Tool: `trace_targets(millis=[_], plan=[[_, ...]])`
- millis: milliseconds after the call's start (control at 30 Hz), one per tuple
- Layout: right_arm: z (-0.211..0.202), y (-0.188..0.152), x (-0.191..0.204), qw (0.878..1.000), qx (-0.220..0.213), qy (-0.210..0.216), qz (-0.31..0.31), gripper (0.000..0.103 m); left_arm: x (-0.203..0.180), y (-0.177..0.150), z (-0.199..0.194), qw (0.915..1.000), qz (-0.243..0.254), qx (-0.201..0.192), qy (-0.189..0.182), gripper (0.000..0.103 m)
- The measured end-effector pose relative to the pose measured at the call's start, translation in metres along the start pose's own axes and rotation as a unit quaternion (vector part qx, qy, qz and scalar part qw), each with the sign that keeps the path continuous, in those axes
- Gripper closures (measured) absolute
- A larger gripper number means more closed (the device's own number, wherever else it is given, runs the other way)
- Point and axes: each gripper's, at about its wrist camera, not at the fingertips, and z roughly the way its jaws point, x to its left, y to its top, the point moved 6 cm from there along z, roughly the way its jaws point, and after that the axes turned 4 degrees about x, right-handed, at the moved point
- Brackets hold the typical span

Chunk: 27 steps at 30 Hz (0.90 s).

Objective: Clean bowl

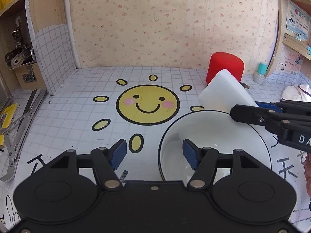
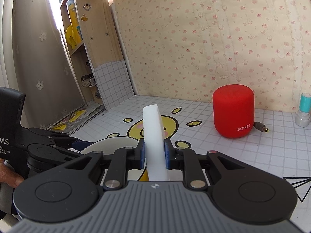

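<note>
Left gripper (image 1: 154, 153) sits with its jaws spread apart, straddling the near-left rim of the white bowl (image 1: 213, 134) without pinching it. The bowl rests on the checkered tabletop (image 1: 77, 116), just right of the smiley sun sticker (image 1: 147, 104). Right gripper (image 2: 155, 153) is clamped tight on a white sponge (image 2: 153, 136), held above the bowl's far-right rim. Red speaker (image 2: 233, 110) stands far right.

Both grippers are matte black linkages with silver pivot pins, round caps behind them and blue ribbed pads (image 1: 191, 153) at the fingertips. The right gripper (image 2: 155, 152) has a grey ridged housing behind; the left gripper (image 1: 154, 151) carries white lettering sideways.
</note>
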Motion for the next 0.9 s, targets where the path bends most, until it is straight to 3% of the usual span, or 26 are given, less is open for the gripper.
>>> trace_targets(millis=[133,167,200,267,533,900], plan=[[0.000,0.000,0.000,1.000,0.000,0.000,0.000,0.082,0.004,0.000,0.004,0.9997,-0.021,0.004,-0.009,0.043],[0.000,0.000,0.000,1.000,0.000,0.000,0.000,0.082,0.005,0.000,0.004,0.9995,-0.027,0.006,-0.017,0.052],[0.000,0.000,0.000,1.000,0.000,0.000,-0.001,0.082,0.005,-0.001,0.004,0.9989,-0.032,0.010,-0.032,0.067],[0.000,0.000,0.000,1.000,0.001,0.000,-0.001,0.082,0.001,-0.005,0.003,0.9975,-0.037,0.018,-0.058,0.081],[0.009,0.008,0.002,1.000,0.015,0.009,-0.015,0.082,-0.005,-0.017,-0.005,0.9985,-0.050,0.002,-0.021,0.083],[0.042,0.025,0.008,0.998,0.040,0.015,-0.047,0.081,-0.006,-0.022,-0.009,0.9980,-0.064,-0.001,-0.002,0.083]])
